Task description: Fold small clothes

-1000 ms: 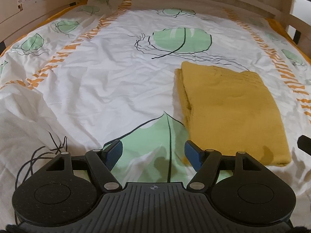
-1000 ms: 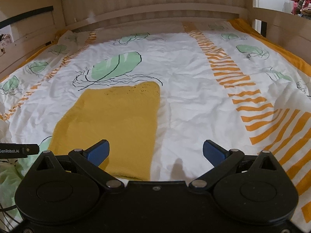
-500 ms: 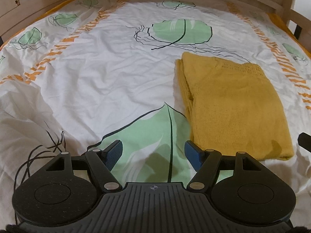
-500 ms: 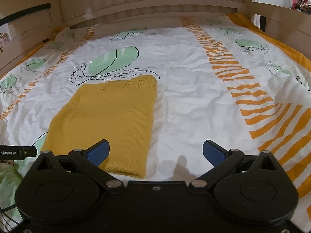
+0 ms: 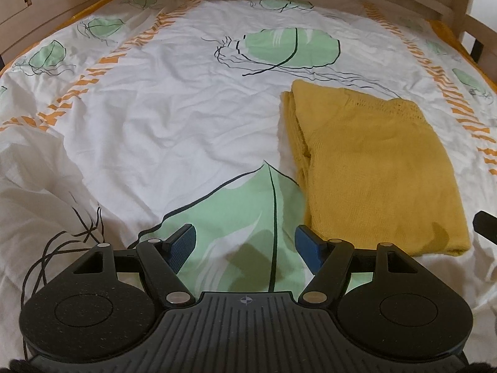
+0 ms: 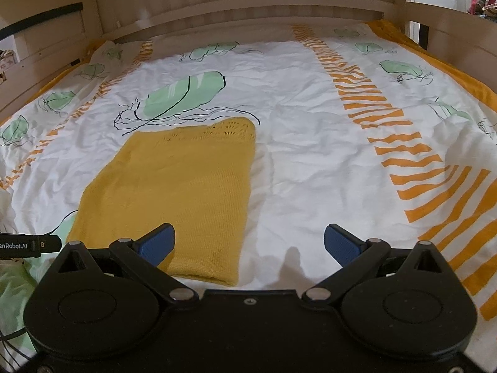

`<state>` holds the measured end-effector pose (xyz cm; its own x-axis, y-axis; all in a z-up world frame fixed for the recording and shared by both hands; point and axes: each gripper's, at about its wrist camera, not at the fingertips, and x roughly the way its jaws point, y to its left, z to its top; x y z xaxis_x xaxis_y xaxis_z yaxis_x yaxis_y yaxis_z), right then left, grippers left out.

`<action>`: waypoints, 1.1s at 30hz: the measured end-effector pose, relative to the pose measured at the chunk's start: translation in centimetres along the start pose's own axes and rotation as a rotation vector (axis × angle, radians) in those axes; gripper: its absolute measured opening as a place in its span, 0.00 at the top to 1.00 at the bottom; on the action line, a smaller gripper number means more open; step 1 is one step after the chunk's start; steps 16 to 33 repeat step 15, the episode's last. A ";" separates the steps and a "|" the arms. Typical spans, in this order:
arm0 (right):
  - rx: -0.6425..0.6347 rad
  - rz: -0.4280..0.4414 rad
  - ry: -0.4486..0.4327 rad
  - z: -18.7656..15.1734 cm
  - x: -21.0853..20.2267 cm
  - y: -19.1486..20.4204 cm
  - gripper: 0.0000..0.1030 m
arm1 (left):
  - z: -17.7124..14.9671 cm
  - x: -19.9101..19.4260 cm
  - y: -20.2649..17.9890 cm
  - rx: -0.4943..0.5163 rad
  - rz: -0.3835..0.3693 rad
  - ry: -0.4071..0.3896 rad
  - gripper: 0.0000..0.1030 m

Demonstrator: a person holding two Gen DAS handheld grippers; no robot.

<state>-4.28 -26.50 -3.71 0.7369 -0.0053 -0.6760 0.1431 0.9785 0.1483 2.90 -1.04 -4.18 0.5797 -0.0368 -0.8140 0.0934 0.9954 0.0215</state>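
1. We're over the bed, and the yellow knit garment (image 5: 376, 168) lies flat on the leaf-print bedsheet (image 5: 174, 124), already folded into a tidy rectangle with its lacy edge at the far end.
2. Left gripper (image 5: 245, 245) hangs just to the left of the garment's near corner, above a big green leaf print, fingers spread wide. Nothing between them, and they touch no cloth.
3. Right gripper (image 6: 248, 244) sits at the garment's near edge. Its left fingertip is over the knit; whether it rests on it we cannot tell. Its right fingertip is over bare sheet beside the garment. Fingers wide apart, empty.
4. Our read: one more fold looks likely, near edge carried up to the lacy far edge.
5. To do it well, we'd pinch both near corners low, catching every layer. The left side of the garment shows stacked, slightly ruffled layers, so that corner needs a deep bite.
6. Lift evenly, carry both corners together, and lay them square on the far edge so that nothing skews.
7. Watch the sheet beneath the garment: it's wrinkly and could get pinched along with the knit.
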 end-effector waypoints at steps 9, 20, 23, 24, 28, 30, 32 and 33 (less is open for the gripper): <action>0.002 0.002 0.003 -0.1 0.2 0.0 0.01 | 0.0 0.3 -0.1 0.005 -0.003 0.001 0.33; -0.001 0.005 0.009 -0.1 0.4 0.1 0.01 | -0.1 0.4 -0.1 0.007 -0.010 0.007 0.33; -0.001 0.005 0.009 -0.1 0.4 0.1 0.01 | -0.1 0.4 -0.1 0.007 -0.010 0.007 0.33; -0.001 0.005 0.009 -0.1 0.4 0.1 0.01 | -0.1 0.4 -0.1 0.007 -0.010 0.007 0.33; -0.001 0.005 0.009 -0.1 0.4 0.1 0.01 | -0.1 0.4 -0.1 0.007 -0.010 0.007 0.33; -0.001 0.005 0.009 -0.1 0.4 0.1 0.01 | -0.1 0.4 -0.1 0.007 -0.010 0.007 0.33; -0.001 0.005 0.009 -0.1 0.4 0.1 0.01 | -0.1 0.4 -0.1 0.007 -0.010 0.007 0.33; -0.001 0.005 0.009 -0.1 0.4 0.1 0.01 | -0.1 0.4 -0.1 0.007 -0.010 0.007 0.33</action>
